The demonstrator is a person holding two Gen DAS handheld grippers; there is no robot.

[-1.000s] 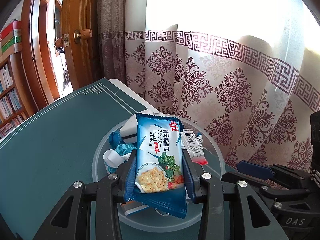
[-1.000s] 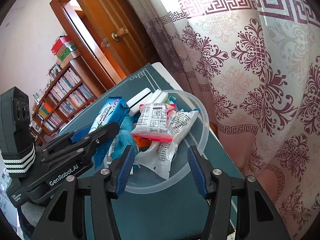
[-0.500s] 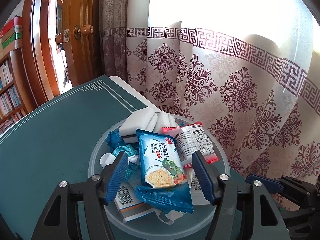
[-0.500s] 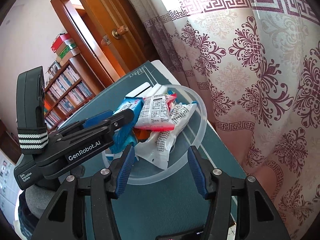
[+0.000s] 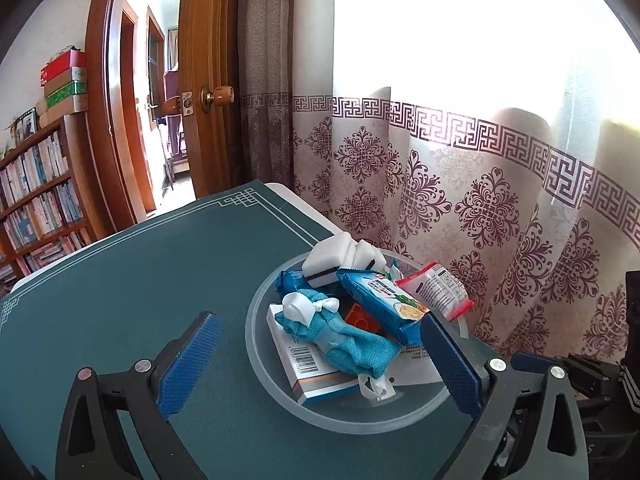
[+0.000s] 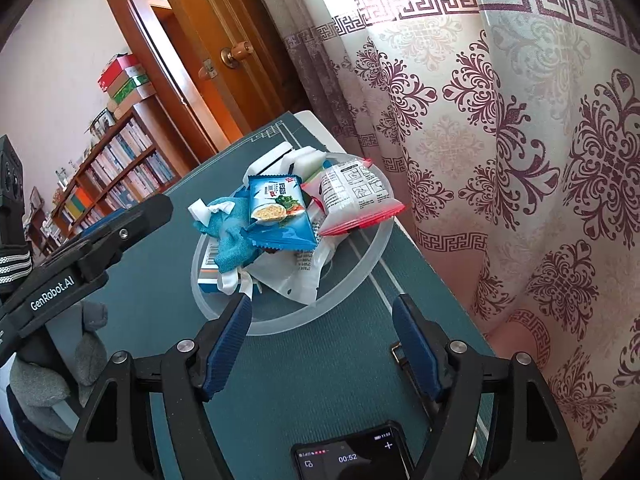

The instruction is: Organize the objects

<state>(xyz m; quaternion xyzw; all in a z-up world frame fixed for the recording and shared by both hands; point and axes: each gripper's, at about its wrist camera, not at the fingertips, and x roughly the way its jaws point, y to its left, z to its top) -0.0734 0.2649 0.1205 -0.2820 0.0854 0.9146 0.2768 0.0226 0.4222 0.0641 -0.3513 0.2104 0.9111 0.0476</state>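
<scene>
Bowl [image 5: 264,364] hugs the curtain-side table edge (both claws gaping, just widened, empty)

black claw [image 5: 316,360] frames, blue ribbed pads [image 5: 188,364], silver screws.

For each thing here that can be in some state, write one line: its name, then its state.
Left gripper: open, holding nothing; jaws just opened.
Right gripper: open, empty; jaws just opened.
Cracker pack: sealed, lying atop the pile in the bowl.
Door: open.
Phone: screen on.
</scene>
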